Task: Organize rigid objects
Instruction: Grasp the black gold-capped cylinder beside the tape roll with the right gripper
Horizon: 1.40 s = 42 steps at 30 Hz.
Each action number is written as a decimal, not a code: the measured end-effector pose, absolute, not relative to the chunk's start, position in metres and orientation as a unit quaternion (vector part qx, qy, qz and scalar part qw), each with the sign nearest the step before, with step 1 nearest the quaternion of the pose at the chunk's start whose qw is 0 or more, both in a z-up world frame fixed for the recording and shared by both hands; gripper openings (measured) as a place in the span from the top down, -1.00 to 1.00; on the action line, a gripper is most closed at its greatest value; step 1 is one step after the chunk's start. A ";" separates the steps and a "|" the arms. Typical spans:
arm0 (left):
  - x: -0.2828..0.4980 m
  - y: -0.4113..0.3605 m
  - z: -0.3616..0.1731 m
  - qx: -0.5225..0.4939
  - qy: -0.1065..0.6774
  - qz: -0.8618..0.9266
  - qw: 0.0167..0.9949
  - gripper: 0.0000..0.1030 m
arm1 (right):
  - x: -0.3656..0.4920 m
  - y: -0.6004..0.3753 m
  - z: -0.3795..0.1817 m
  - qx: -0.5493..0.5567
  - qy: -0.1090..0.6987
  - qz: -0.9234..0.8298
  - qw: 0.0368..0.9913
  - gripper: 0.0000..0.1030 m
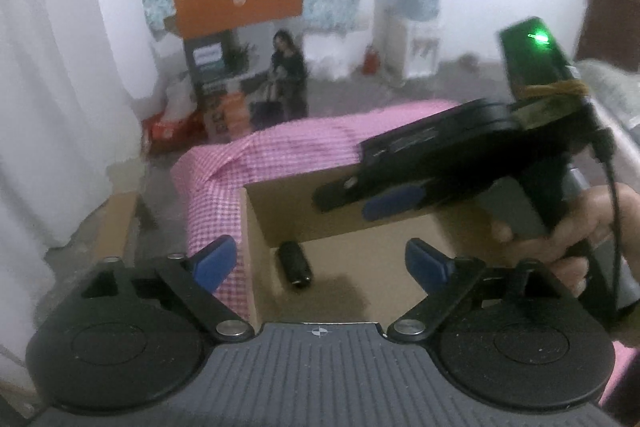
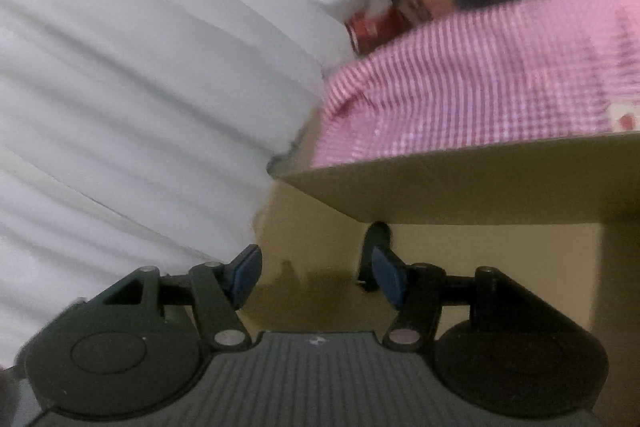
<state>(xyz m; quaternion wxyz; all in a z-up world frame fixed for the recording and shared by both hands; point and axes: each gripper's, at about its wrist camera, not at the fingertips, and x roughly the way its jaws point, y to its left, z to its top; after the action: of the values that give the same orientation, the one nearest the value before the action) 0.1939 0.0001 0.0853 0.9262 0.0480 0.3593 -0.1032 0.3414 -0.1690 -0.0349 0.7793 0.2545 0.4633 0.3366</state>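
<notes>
Left gripper [image 1: 320, 263] fingers spread w/ nothing between, above open brown cardboard box [image 1: 400, 291] holding short black cylinder [image 1: 295, 265]; right gripper [image 2: 316, 277] fingers likewise apart, empty.

We see our right gripper [image 2: 316, 277] with jaws apart and nothing between them, above the floor of a cardboard box [image 2: 460, 187] where a black cylinder [image 2: 374, 247] lies, pink checked cloth [image 2: 480, 79] behind.
</notes>
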 end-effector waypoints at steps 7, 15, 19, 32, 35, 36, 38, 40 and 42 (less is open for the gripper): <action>0.120 0.011 0.091 0.000 0.318 -0.158 0.935 -0.85 | 0.224 -0.239 0.003 0.257 0.381 0.345 0.819 -0.24; 0.070 -0.012 0.035 0.010 0.351 -0.189 0.917 -0.75 | 0.126 -0.270 -0.058 0.296 0.414 0.325 0.797 -0.19; 0.060 -0.034 0.005 0.052 0.371 -0.196 0.906 -0.46 | 0.113 -0.270 -0.097 0.321 0.456 0.301 0.773 -0.01; 0.064 -0.037 -0.035 0.110 0.392 -0.178 0.896 0.16 | 0.116 -0.244 -0.129 0.303 0.481 0.304 0.765 0.04; 0.067 -0.037 -0.040 0.117 0.398 -0.182 0.891 0.20 | 0.121 -0.235 -0.134 0.296 0.483 0.303 0.767 0.04; 0.067 -0.038 -0.043 0.118 0.400 -0.184 0.890 0.22 | 0.123 -0.232 -0.136 0.294 0.484 0.301 0.767 0.05; 0.069 -0.037 -0.048 0.120 0.403 -0.188 0.888 0.26 | 0.125 -0.228 -0.137 0.290 0.487 0.300 0.768 0.07; 0.071 -0.037 -0.051 0.121 0.405 -0.190 0.886 0.29 | 0.127 -0.224 -0.139 0.287 0.488 0.300 0.768 0.18; 0.071 -0.037 -0.052 0.124 0.400 -0.191 0.888 0.31 | 0.127 -0.221 -0.140 0.289 0.489 0.301 0.767 0.31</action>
<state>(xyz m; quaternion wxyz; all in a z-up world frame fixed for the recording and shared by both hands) 0.0710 -0.0374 -0.0520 0.8878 0.1241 0.3999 -0.1909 0.1273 -0.2214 -0.1400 0.7665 0.2887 0.4885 0.3007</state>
